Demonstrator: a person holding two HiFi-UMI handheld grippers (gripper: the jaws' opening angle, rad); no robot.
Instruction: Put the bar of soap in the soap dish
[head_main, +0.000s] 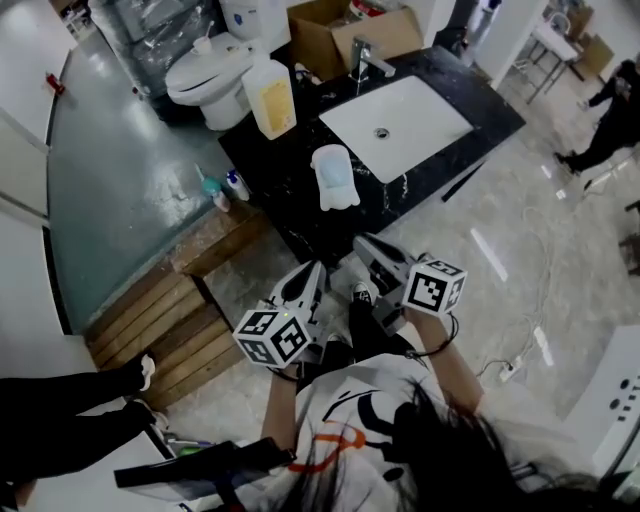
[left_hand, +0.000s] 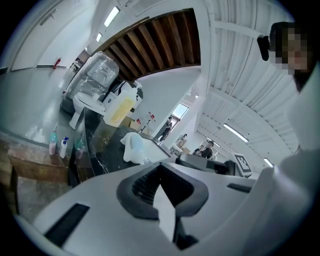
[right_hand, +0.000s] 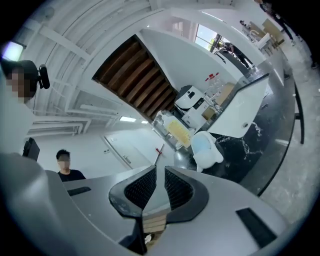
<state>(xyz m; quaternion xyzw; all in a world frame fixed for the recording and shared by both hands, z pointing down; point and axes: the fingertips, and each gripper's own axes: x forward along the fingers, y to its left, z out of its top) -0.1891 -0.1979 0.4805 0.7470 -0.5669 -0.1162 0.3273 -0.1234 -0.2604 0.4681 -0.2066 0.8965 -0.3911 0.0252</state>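
Right claw (right_hand: 156, 170): I see jaws a slit apart, empty
Left claw (left_hand: 160, 169): jaws together, empty
Soap (head_main: 333, 172): in dish (head_main: 341, 201)

Lighting: bright, even, from ceiling strip lights (left_hand: 234, 132); soft shadows; glare streaks on right floor (head_main: 490, 252). Gripper views: fisheye bending, dark corners, near foreground blurred. Head view: sharp.

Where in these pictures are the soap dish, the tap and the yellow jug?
soap dish (head_main: 338, 200), head view, on its white lower rim.
tap (head_main: 372, 62), head view, on its spout.
yellow jug (head_main: 275, 103), head view, on its yellow front.
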